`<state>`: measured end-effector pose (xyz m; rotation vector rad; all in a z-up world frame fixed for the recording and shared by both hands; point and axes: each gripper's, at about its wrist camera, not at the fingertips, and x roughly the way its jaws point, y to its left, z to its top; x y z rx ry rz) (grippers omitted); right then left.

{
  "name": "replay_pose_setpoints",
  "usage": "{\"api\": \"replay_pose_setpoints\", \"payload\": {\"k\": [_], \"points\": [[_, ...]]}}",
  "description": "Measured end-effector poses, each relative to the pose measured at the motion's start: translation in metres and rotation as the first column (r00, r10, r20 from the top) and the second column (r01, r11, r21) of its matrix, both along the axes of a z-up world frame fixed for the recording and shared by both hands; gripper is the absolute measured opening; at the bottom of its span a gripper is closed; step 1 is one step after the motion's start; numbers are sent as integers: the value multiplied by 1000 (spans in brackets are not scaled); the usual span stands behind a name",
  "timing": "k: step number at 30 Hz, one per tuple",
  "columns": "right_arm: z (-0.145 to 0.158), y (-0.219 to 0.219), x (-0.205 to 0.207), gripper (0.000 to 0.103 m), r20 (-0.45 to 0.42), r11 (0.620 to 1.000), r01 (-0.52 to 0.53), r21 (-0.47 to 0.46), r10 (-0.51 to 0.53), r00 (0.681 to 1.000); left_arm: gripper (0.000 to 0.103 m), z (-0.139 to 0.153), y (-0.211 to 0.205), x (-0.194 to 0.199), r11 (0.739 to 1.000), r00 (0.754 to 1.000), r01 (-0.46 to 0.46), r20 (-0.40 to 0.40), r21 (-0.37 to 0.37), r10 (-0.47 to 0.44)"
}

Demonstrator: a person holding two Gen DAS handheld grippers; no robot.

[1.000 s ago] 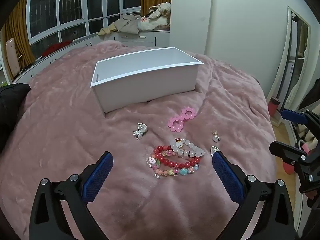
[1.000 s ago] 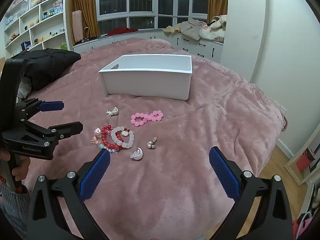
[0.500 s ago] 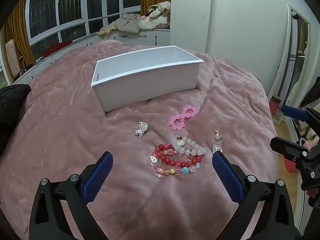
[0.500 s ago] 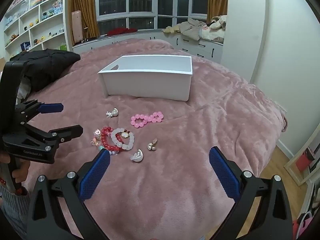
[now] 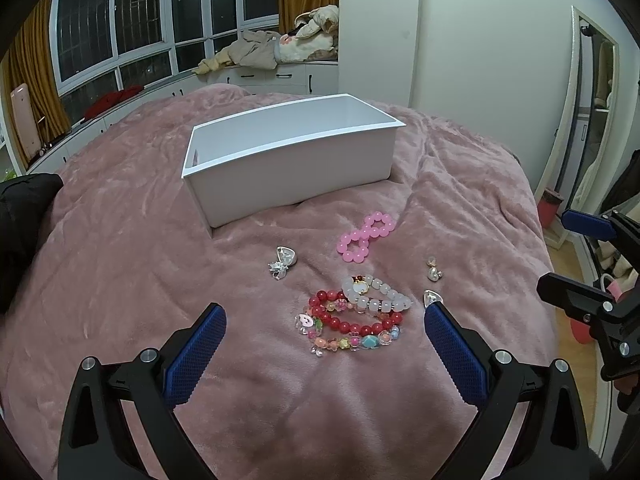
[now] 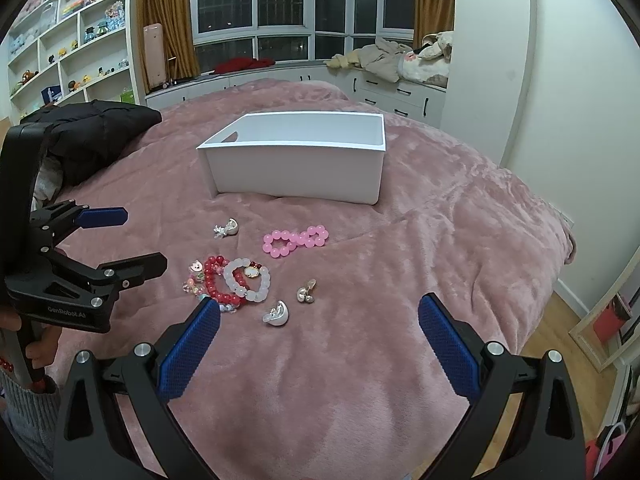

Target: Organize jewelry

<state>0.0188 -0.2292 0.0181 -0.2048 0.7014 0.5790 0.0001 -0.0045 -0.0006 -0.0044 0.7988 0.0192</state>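
Bracelet pile [image 5: 356, 316] just beyond wide-spread left gripper [image 5: 324, 320]

our grippers are black frames with silver screws and textured blue pads [image 6: 188, 354]; white lettering [image 6: 66, 311] marks one, above a grey knit sleeve [image 6: 24, 420].

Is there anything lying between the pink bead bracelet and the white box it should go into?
Nothing visible does. Only bare pink blanket lies between the pink bead bracelet and the white box. The other jewelry sits nearer the grippers.
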Motion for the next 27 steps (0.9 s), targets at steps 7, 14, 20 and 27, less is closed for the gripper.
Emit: {"api": "replay_pose_setpoints", "payload": {"k": [7,14,20,27], "points": [[-1,1,0,98,-2,1000,-1,-1,1,1000,101,1,0,-2,1000,1000,0,3,3,0],[-2,3,-2,98,-4,1000,-4,-2,4,1000,101,1,0,-3,1000,1000,0,4,1,0],[-5,4,-1,98,-10,1000,-8,-4,8,1000,101,1,0,-3,1000,1000,1,2,4,-1],[-5,4,-1,98,-12,1000,-8,-2,8,1000,101,0,-1,-2,1000,1000,3,2,4,-3]]}}
